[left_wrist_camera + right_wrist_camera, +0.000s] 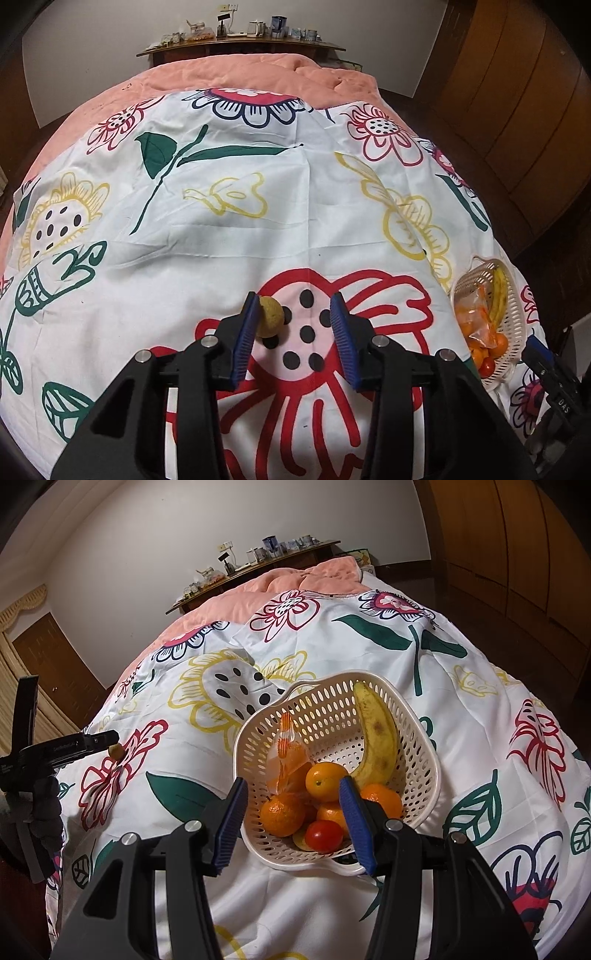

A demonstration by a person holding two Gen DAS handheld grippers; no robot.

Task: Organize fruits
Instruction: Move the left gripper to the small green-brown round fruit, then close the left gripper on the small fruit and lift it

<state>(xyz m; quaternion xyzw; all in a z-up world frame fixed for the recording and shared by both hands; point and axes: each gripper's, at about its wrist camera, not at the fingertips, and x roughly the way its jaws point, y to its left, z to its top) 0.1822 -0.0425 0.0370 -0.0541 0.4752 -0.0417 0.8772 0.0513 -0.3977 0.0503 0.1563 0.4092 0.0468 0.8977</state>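
A small yellow-brown round fruit [269, 317] lies on the flowered sheet [258, 229]. It rests against the inner face of the left finger of my left gripper [295, 306]; the other pad stands well clear of it, so the jaws are open. From the right wrist view the same fruit [117, 752] shows at the tip of the left gripper [110, 742]. A cream perforated basket [332, 675] holds a banana [380, 738], several oranges [325, 779], a red tomato [325, 836] and an orange plastic bag [286, 753]. My right gripper [293, 823] hovers open at the basket's near rim.
The sheet covers a bed with a pink quilt [240, 77] at the far end. Behind it stands a wooden shelf [240, 46] crowded with small items. Wooden wardrobe doors [517, 110] run along the right. The basket [515, 306] sits near the sheet's right edge.
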